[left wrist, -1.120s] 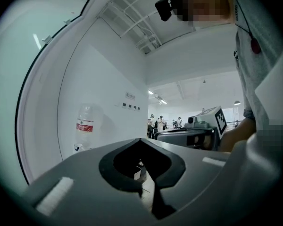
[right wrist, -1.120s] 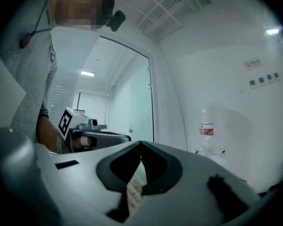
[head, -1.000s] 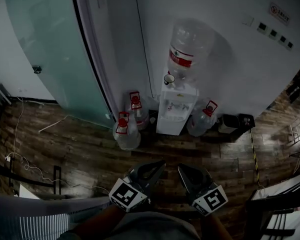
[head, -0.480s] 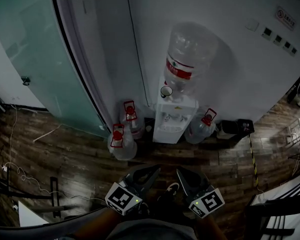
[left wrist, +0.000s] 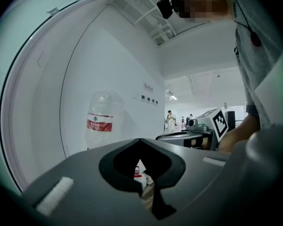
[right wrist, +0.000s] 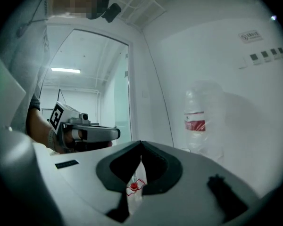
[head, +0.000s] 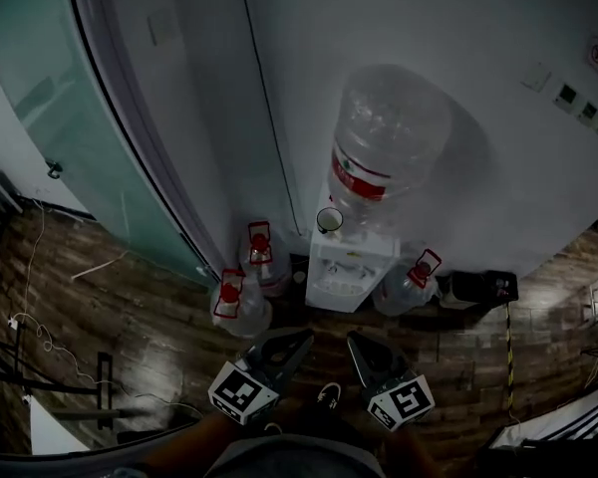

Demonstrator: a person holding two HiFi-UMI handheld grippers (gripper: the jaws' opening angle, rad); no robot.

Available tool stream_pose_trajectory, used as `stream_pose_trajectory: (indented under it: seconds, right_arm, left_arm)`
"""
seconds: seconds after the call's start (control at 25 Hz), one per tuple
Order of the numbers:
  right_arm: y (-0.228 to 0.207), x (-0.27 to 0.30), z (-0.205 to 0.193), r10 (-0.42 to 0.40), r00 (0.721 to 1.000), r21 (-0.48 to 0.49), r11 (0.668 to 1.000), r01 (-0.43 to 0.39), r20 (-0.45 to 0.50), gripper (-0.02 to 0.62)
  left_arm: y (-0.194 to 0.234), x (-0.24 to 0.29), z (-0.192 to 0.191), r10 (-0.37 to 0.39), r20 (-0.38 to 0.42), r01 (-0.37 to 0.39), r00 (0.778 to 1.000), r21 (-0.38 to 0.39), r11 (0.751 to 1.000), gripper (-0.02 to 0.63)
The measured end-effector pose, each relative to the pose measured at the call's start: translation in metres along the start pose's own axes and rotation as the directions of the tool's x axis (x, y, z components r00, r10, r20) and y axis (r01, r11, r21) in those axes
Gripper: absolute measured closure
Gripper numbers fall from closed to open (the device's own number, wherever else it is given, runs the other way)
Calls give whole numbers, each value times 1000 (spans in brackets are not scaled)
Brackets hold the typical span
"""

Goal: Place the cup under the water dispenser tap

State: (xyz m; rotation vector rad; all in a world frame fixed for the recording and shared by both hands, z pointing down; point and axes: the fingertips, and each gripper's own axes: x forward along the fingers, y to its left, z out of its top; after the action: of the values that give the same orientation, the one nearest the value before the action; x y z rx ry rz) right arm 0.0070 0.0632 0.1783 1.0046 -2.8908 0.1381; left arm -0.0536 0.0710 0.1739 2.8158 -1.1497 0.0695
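Holding both tools low in front of my body, pointed about level at the wall.

Left gripper (head: 301,339): jaws together, nothing between them (its own view shows the tips meeting, with only the floor beyond). Right gripper (head: 357,342): jaws together too, empty. The two sit side by side, just apart.

Beyond the tips is bare wooden floor (head: 130,317), then three spare bottles (head: 241,302) standing around the foot of the water dispenser (head: 341,272).

Cup (head: 329,219): upright with its mouth up, on the dispenser's top deck, just left of the neck of the big bottle (head: 389,137). It is not yet under the tap, which sits in the front recess below and is too small to read here.

Key relation: the cup lies straight ahead, well apart from both grippers and roughly on the line between them. Neither hand is clearly nearer. My judgement is that the left has the cleaner line, since the bottle crowds the cup's right side. The cup's long axis is vertical, so a level side approach suits. Jaws must open first.
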Motion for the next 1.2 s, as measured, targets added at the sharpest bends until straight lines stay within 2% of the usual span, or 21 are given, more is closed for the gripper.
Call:
stream_pose_trajectory:
  seconds: [0.24,0.36,0.52,0.64,0.8,0.88,1.2]
  right_arm:
    - [-59,34,-20,45,999,18,999,-45,-25,581]
    - [-87,55,-34,30,999,14,999,-29,-42,581]
    - [-116,86,-51,-3,998,24,1000,5,-57,581]
    - [-132,110,-67,-22,997,20,1000,24,-71,581]
    - [-155,143,-90,-69,994,13,997,71,-87,577]
    - [-167,162,-103,-85,992,10,996,87,-96,514]
    - [-211,210,-145,-153,979,18,987,157,-134,452]
  left_arm:
    - [42,47,-13,102,-8,-102,995,-22,995,598]
    - [65,67,-22,128,-2,-128,992,-12,992,600]
    - [97,90,-31,150,-19,-150,989,-62,987,599]
    - [124,104,-48,148,-22,-149,989,-57,987,599]
    - [155,125,-75,129,-51,-133,990,-88,987,599]
    - [171,136,-87,120,-54,-125,991,-92,988,599]
    - [209,175,-125,86,-53,-90,995,-80,993,600]
